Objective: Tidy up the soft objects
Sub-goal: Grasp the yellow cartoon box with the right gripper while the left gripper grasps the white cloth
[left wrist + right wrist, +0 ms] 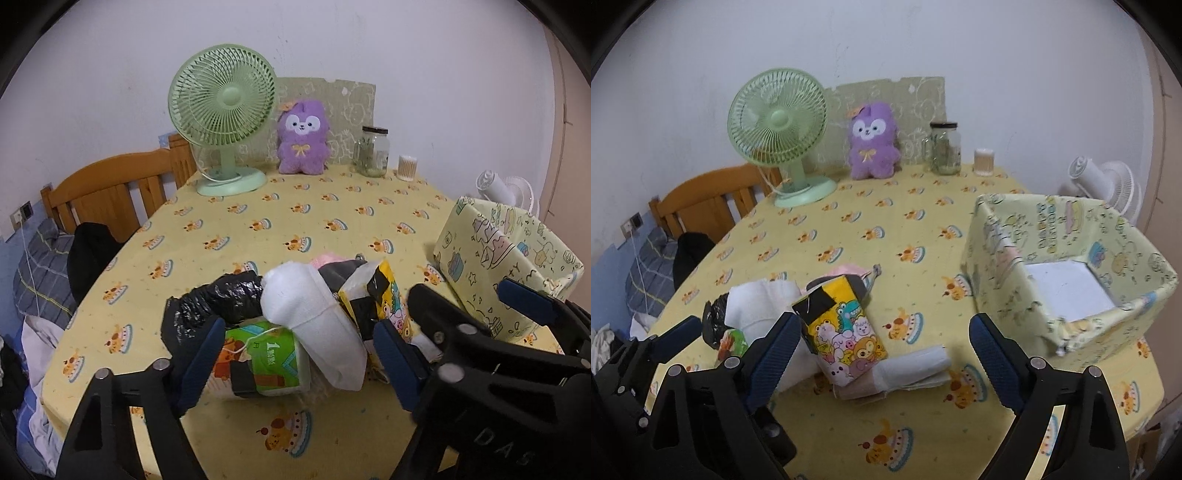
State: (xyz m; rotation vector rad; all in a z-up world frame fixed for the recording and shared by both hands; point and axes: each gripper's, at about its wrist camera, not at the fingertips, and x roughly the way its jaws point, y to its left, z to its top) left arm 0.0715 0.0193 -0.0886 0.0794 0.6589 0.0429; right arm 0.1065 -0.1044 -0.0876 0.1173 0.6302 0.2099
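1. Blue ribbed pads lined the fingers of the left gripper (295, 354), whose jaws stood apart and unclenched around the near side of a heap of soft things, grasping nothing; a green-labelled paper roll (266, 358) and a white cloth pouch (314, 317) lay between the pads without visible pressure from them.
2. Just behind those two sat a crumpled black plastic bag (214, 299) on the left and a yellow cartoon-printed pack (384, 295) on the right, with a bit of pink fabric (323, 260) peeking out at the back.
3. The right gripper (884, 354) was likewise spread wide and released, hovering over the same heap from the right; the yellow pack and a rolled white cloth (916, 365) lay on the worktop (849, 236) between its fingers, not squeezed by either.
4. To the right of the heap stood a pale green box (1004, 258) with cartoon drawings on its walls, open on top, with a bare white floor inside.
5. The worktop wore a yellow cover printed with small cakes.
6. Along the far edge, against the wall, stood a green desk fan (779, 136), a purple plush toy (873, 142), a glass jar (945, 149) and a small tub of cotton swabs (983, 162).
7. Past the left edge was a wooden headboard (107, 184), with bedding below it.
8. A white fan (1104, 184) showed beyond the box.
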